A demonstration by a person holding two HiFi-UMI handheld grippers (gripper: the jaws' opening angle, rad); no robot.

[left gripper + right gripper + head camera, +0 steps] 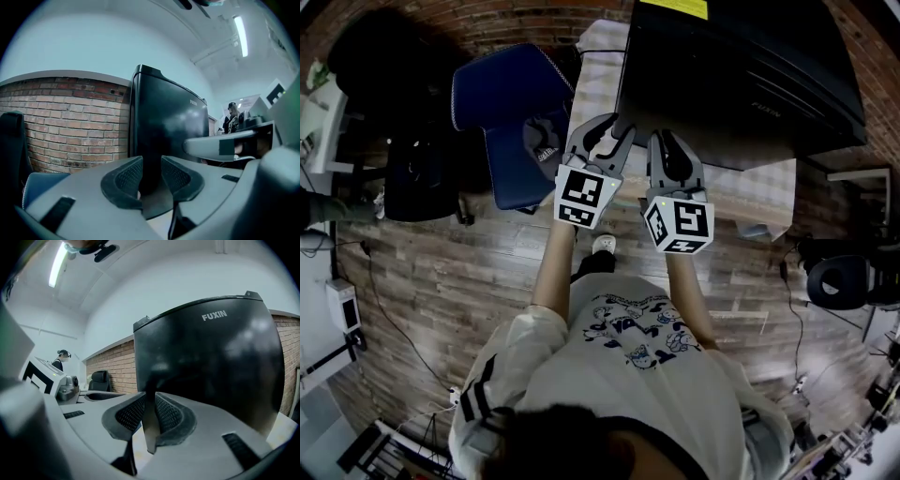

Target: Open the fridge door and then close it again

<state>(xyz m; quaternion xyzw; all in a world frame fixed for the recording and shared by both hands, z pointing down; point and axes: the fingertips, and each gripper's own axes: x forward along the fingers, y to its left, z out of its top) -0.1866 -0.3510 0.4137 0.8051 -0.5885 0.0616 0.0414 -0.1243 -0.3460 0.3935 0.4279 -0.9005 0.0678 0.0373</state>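
Note:
A black fridge (741,75) marked FUXIN stands on a cloth-covered table, door closed; it also fills the left gripper view (164,122) and the right gripper view (211,362). Both grippers are held side by side in front of its left front edge. My left gripper (614,127) is open by a narrow gap (152,171), with nothing between its pads and only the dark fridge beyond. My right gripper (672,139) has its tips together (150,411), lined up with the fridge's front corner edge. Whether either one touches the fridge does not show.
A blue chair (520,112) stands left of the fridge, with a black chair (412,178) farther left. A brick wall (70,122) runs behind them. The checked table cloth (750,187) juts toward me. Another person (61,357) stands far off. A wooden floor (469,272) lies below.

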